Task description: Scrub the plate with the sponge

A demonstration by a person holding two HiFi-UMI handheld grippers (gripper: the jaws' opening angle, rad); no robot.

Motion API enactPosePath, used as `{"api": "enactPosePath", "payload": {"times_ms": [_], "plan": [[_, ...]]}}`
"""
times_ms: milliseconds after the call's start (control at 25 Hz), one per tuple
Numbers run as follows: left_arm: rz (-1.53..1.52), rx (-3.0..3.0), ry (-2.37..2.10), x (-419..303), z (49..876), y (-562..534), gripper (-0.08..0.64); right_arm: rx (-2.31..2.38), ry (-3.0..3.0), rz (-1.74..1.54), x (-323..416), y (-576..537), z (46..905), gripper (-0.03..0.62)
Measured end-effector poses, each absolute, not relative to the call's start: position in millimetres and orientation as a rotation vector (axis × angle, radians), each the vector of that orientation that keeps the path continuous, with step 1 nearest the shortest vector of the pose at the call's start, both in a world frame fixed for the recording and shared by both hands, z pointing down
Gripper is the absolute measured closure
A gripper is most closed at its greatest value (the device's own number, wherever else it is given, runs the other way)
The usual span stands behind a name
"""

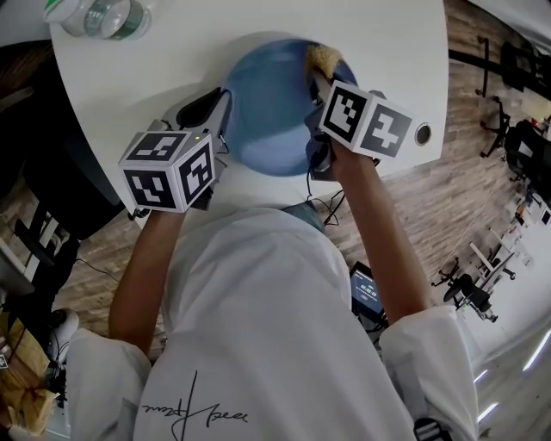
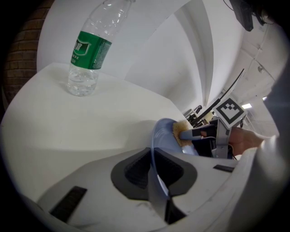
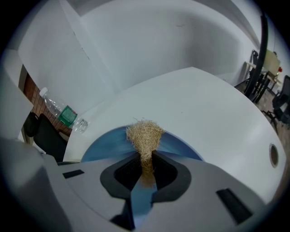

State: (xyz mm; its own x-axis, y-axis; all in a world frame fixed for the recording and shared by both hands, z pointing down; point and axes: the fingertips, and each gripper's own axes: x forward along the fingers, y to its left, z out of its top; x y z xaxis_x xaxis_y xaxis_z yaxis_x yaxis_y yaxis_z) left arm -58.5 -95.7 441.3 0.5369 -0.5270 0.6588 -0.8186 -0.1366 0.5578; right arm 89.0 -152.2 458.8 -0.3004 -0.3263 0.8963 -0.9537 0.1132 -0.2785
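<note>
A: Count?

B: One blue plate. One tan fibrous sponge. One clear water bottle with a green label. One round white table. Two tools, each with one marker cube: left cube, right cube.

A: Left tool?

B: Clamped on the plate's rim, at the plate's left side in the head view. In the left gripper view the rim runs edge-on between the dark pads, which are closed on it.

A: Right tool?

B: Closed on the sponge. In the right gripper view the tan fibres are pinched thin between the jaws and fan out past the tips. The tuft sits over the plate's far rim, on the blue surface.

A: Where's the plate?

B: On the table, in front of the person and between the two tools. The bottle stands upright, well apart from it, near the table's far left edge.

A: Hidden or unclear?

B: In the head view the right cube and tool cover the plate's right edge, and the frame's top edge cuts off the bottle. In the left gripper view the bottle's cap is cut off too. I cannot tell whether the plate lies flat or is tipped. The sponge's grip end is buried between the jaws.
</note>
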Motion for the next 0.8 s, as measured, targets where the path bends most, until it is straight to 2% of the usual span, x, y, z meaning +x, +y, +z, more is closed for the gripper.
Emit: {"api": "enactPosePath", "payload": {"times_ms": [800], "plan": [[0.345,1.784,-1.119,-59,443,-98,0.532,1.088,-1.847,1.072,50,-152,458,0.552]]}}
